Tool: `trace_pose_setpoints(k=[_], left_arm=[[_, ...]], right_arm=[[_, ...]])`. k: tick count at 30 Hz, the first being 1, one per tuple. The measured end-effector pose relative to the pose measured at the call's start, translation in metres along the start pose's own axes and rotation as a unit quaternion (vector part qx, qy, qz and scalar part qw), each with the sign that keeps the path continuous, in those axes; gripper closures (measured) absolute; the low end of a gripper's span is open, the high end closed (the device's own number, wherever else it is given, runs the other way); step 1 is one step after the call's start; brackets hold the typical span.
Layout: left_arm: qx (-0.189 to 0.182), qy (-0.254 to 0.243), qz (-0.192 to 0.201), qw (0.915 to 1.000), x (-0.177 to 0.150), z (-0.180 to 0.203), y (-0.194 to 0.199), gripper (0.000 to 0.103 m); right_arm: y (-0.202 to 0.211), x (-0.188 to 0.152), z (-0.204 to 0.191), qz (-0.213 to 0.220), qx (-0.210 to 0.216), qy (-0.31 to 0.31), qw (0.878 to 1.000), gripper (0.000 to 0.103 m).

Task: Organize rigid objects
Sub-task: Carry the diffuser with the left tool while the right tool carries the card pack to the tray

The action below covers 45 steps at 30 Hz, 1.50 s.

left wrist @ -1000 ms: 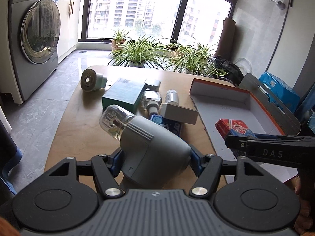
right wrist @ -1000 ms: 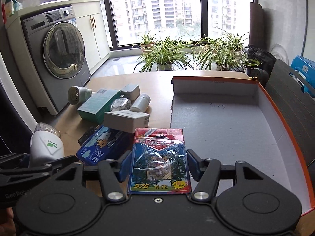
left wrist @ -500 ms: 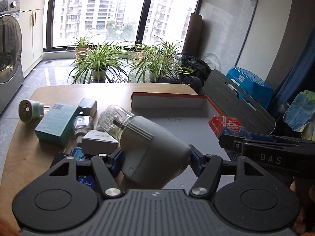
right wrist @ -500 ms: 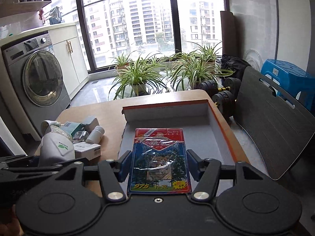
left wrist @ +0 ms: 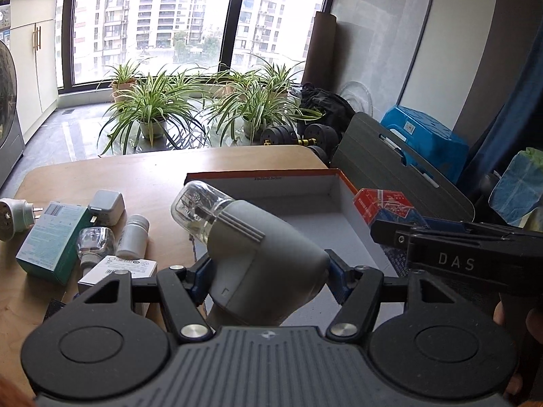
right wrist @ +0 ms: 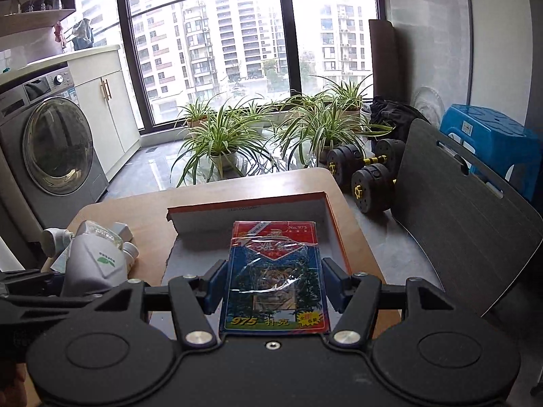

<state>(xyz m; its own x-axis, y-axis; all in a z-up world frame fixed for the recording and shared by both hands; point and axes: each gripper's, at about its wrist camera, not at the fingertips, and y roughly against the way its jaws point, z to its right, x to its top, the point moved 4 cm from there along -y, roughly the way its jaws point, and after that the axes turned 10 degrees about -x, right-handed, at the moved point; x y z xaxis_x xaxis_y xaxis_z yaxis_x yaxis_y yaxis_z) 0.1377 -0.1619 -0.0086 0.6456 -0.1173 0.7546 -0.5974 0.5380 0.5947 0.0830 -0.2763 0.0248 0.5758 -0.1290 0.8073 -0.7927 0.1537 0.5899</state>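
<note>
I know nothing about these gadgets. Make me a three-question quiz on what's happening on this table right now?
1. True or false: the left gripper is shut on a grey plug-in device with a clear bottle.
2. What does the right gripper hold?
A. a white bottle
B. a pack of playing cards
C. a teal box
3. What colour edges the open box?

Key: 1 true; 2 B; 3 orange.
</note>
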Motion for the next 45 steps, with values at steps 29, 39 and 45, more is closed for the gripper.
trace_pose_setpoints(k=[29, 39, 45], left_arm=[[0.002, 0.007, -0.008, 0.9999, 0.012, -0.001, -0.025, 0.036], [0.001, 0.007, -0.012, 0.9999, 0.012, -0.003, -0.032, 0.036], [0.001, 0.008, -0.013, 0.9999, 0.014, -0.004, -0.036, 0.036]], right_arm=[[-0.047, 0.019, -0.011, -0.016, -0.001, 0.033, 0.999, 0.032], [-0.053, 0.019, -0.012, -0.020, -0.001, 0.037, 0.999, 0.032], [-0.062, 0.019, -0.012, -0.027, -0.002, 0.041, 0.999, 0.032]])
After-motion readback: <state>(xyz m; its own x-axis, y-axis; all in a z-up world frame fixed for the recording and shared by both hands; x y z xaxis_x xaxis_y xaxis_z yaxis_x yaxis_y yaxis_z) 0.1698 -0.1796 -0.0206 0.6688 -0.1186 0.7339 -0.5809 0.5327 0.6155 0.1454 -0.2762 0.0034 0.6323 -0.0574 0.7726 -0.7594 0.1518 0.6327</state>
